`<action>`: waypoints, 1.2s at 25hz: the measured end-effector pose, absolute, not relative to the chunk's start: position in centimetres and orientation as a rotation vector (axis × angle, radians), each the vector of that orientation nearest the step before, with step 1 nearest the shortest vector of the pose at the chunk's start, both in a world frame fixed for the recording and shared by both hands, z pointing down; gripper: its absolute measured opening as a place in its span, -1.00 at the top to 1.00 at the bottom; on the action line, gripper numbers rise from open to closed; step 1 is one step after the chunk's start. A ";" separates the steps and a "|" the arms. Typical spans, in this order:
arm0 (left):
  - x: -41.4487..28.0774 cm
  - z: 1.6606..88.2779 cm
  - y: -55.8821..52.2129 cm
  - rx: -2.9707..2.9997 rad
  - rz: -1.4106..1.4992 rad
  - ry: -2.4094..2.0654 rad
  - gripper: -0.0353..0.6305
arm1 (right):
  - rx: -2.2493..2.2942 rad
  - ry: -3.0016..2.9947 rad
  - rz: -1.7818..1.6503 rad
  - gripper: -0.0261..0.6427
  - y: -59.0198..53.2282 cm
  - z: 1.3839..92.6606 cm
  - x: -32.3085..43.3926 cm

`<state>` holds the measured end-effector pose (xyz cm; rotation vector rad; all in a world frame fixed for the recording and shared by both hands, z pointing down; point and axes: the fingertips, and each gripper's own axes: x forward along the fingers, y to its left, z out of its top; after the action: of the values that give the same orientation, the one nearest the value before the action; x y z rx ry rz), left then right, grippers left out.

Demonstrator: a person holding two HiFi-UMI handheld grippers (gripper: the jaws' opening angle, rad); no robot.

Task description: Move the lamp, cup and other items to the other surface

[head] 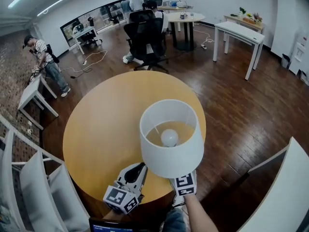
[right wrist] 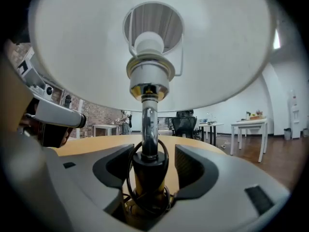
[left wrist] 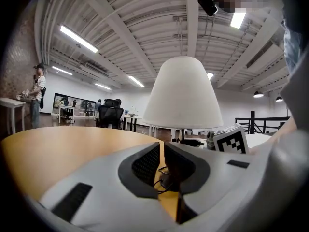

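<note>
One lamp (head: 171, 151) with one bulb (head: 169, 137), one round wooden table (head: 101, 129), two grippers at the bottom, left gripper (left wrist: 161, 149) and right gripper (right wrist: 152, 156), one black office chair (head: 145, 40) top centre, one round white table (head: 186, 17) behind it, one white rectangular table (head: 240, 32) upper right, one person (head: 41, 54) upper left

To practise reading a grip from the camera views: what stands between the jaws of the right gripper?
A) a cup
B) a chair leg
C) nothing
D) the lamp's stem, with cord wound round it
D: in the right gripper view the lamp's stem rises between the jaws of the right gripper, under the white shade.
</note>
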<state>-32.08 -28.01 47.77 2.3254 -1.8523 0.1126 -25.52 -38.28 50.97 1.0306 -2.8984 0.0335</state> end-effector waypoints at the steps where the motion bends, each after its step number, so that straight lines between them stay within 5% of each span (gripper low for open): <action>1: -32.3 47.8 -28.0 2.322 0.118 -1.855 0.77 | 1.020 -2.898 0.014 0.24 -38.3 50.8 -25.8; 3: -33.0 47.8 -27.9 2.306 0.123 -1.873 0.77 | 1.007 -2.900 -0.016 0.46 -38.2 50.5 -26.3; 16: -32.3 46.6 -28.2 2.349 0.086 -1.850 0.77 | 1.035 -2.914 0.027 0.48 -37.3 48.6 -25.9; 30: -15.7 43.4 -25.8 2.682 -0.022 -1.421 0.77 | 1.457 -2.681 -0.051 0.48 -31.2 43.8 -8.7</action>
<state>-15.70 -25.77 43.37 2.6820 -1.4212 -0.0218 -8.67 -31.21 43.84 1.4573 -2.6813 -0.0508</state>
